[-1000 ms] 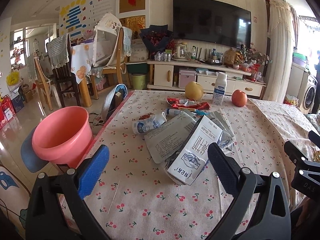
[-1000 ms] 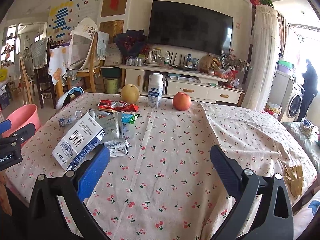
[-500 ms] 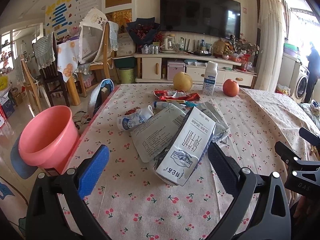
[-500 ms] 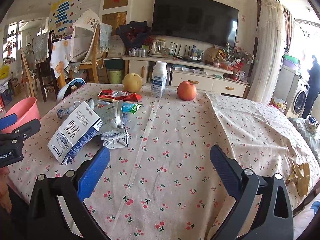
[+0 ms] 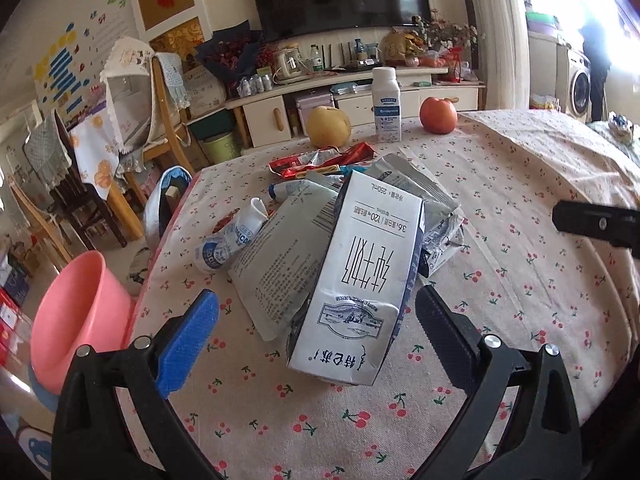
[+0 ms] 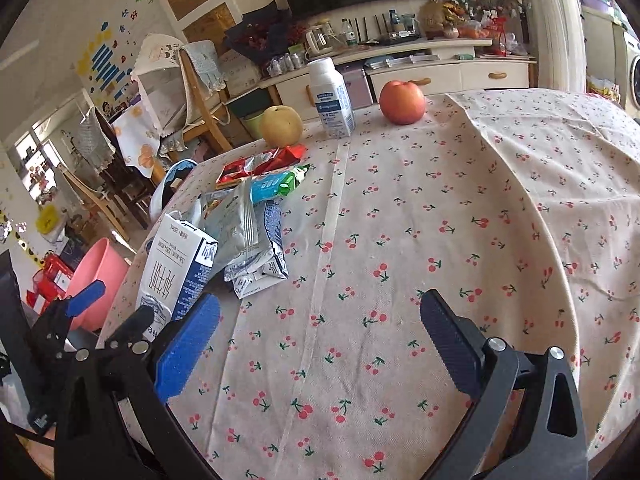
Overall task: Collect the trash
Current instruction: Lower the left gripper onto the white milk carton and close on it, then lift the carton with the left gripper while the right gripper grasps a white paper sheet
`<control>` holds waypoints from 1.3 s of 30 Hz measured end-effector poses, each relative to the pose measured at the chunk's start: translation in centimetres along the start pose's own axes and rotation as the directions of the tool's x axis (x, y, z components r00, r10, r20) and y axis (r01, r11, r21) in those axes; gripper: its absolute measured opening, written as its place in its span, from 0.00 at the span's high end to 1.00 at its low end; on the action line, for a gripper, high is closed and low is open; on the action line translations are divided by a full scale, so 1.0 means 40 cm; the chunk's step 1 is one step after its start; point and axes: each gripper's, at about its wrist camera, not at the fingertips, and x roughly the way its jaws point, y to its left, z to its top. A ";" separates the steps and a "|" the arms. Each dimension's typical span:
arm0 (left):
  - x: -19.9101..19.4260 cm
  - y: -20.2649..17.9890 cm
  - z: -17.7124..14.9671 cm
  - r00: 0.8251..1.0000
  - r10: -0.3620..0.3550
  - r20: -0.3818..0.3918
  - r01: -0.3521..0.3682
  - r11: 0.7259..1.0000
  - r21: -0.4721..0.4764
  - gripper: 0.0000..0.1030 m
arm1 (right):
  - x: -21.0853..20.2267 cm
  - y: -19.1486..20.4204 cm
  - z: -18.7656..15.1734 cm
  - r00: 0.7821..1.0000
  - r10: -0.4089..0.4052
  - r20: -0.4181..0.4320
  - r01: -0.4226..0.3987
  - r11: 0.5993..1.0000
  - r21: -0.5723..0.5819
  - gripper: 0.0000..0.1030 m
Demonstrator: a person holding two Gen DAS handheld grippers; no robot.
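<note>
A white and blue milk carton (image 5: 356, 280) lies on its side on the cherry-print tablecloth (image 5: 520, 280), atop grey foil pouches (image 5: 280, 256). My left gripper (image 5: 316, 320) is open, its fingers straddling the carton's near end without touching it. A crushed small bottle (image 5: 228, 240) and red wrappers (image 5: 320, 158) lie beyond. My right gripper (image 6: 320, 328) is open over bare cloth, right of the carton (image 6: 172, 276) and pouches (image 6: 248, 240). A pink bucket (image 5: 76, 320) stands off the table's left edge.
A pear (image 5: 328, 126), a white upright bottle (image 5: 387, 104) and an apple (image 5: 438, 115) stand at the table's far side. Chairs (image 5: 132, 92) and a TV cabinet (image 5: 340, 96) lie beyond. A blue-green wrapper (image 6: 276, 182) lies by the red wrappers (image 6: 260, 164).
Both grippers moved forward and tilted down toward the table. The left one closed in on the milk carton, which now sits between its open fingers. The right swung leftward.
</note>
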 end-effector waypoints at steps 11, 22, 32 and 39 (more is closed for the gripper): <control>0.064 -0.135 -0.011 0.987 0.145 0.065 -0.159 0.928 0.336 0.29 | 0.068 0.020 0.043 0.993 0.114 -0.034 -0.114 0.993 0.008 0.08; 0.053 -0.013 0.052 0.998 0.052 0.041 -0.057 0.991 0.118 0.37 | 0.156 0.055 0.076 0.983 0.169 -0.077 -0.171 0.985 -0.015 0.26; 0.050 0.185 0.102 0.996 -0.054 0.070 0.067 0.979 -0.194 0.37 | 0.245 0.141 0.125 0.962 0.251 -0.110 -0.262 0.960 -0.100 0.34; 0.090 0.282 0.114 0.997 -0.043 0.062 0.060 0.948 -0.313 0.37 | 0.281 0.169 0.121 0.962 0.236 -0.134 -0.254 0.957 -0.141 0.56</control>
